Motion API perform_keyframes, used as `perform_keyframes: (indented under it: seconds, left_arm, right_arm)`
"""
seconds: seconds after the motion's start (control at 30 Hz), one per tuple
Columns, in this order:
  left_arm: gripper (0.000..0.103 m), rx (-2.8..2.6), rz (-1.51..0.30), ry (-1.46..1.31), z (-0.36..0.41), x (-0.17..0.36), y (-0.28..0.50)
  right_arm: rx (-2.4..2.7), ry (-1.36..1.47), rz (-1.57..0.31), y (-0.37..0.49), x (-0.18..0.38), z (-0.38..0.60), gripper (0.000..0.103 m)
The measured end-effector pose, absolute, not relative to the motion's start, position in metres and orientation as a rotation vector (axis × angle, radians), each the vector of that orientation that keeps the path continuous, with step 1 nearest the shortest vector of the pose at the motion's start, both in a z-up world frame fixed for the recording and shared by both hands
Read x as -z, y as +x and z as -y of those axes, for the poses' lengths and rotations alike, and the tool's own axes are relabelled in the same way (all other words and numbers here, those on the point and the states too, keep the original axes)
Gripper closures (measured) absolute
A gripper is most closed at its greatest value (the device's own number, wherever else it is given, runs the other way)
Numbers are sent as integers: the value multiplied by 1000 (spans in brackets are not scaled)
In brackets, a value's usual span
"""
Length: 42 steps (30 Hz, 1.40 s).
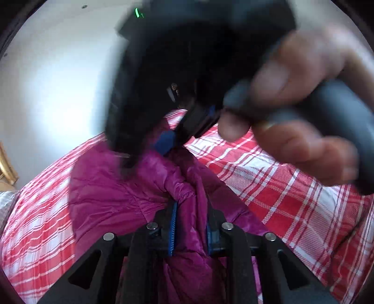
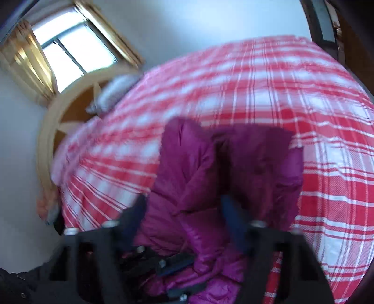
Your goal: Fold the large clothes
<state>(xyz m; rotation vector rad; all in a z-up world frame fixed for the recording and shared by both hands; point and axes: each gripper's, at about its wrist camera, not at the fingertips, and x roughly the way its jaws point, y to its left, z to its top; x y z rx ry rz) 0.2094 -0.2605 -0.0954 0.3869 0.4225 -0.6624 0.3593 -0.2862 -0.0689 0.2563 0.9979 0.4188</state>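
A magenta puffer jacket [image 1: 112,194] hangs bunched over a bed with a red and white plaid cover [image 1: 292,187]. My left gripper [image 1: 190,224] is shut on a fold of the jacket between its blue pads. The right gripper [image 1: 177,138] shows blurred just ahead in the left wrist view, held by a hand [image 1: 303,112], its blue-padded fingers clamped on the jacket's upper edge. In the right wrist view the jacket [image 2: 233,168] fills the middle and the right gripper [image 2: 184,210] grips it; this view is motion-blurred.
The plaid bed [image 2: 257,81] fills most of both views. A wooden headboard [image 2: 58,112] and a grey pillow [image 2: 112,93] lie at its left end. A window with yellow curtains [image 2: 63,49] is in the white wall. A dark door frame [image 2: 320,21] stands at the right.
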Motion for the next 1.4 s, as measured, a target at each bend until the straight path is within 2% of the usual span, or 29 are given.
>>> perform_keyframes:
  seconds: [0.1,0.13,0.17,0.2,0.27,0.3,0.37,0.53,0.67,0.7,0.8,0.83,0.87,0.9,1.07,1.17,1.4]
  left_arm:
    - [78,701,-371,302,229,67,189]
    - [77,722,-363,262,216,58,184]
    - [68,730,-354,219,201,48,180]
    - [50,725,-342,170,184,39,178]
    - [26,691,-301,103,149,28,178]
    - [22,649,-277,88,133,27,182]
    - [21,580,-321,117,121,37,203]
    - [21,521,-532,195,133,102,255]
    - [21,516,-534,195,143,124,254]
    - [21,515,-531,200,151,127,255]
    - [21,516,-540,184,158,128,264]
    - [21,518,-547,173,157,130,269]
    - [20,518,-553,163,156,129,270]
    - [20,517,-556,158,155,128,270]
    - [20,497,-488,108,133,99,257]
    - [17,401,-450,57,110,78,276]
    - [17,196,-586,138,148,70,349]
  right_arm:
    - [-358,270,-980,362,76,303,86]
    - [-338,281,-968,362,75,311,86]
    - [-315,278,-959,362,75,317,87]
    - [-301,273,-959,363,76,322,87]
    - [-282,263,-974,365,81,325,87]
    - [-275,252,-981,369,82,324,87]
    - [-242,188,-974,366,85,322,87]
    - [-166,167,-989,370,95,327,85]
    - [-47,213,-964,362,79,331,75]
    - [-23,220,-947,360,72,330,67]
    - [-32,336,-853,354,43,324,61]
    - [-47,390,-822,354,38,321,57]
    - [-61,439,-792,355,35,316,48]
    - [-69,463,-774,356,35,311,45]
    - [11,517,-776,372,74,298,45]
    - [81,495,-736,366,90,312,46]
    - [127,363,-714,360,96,310,45]
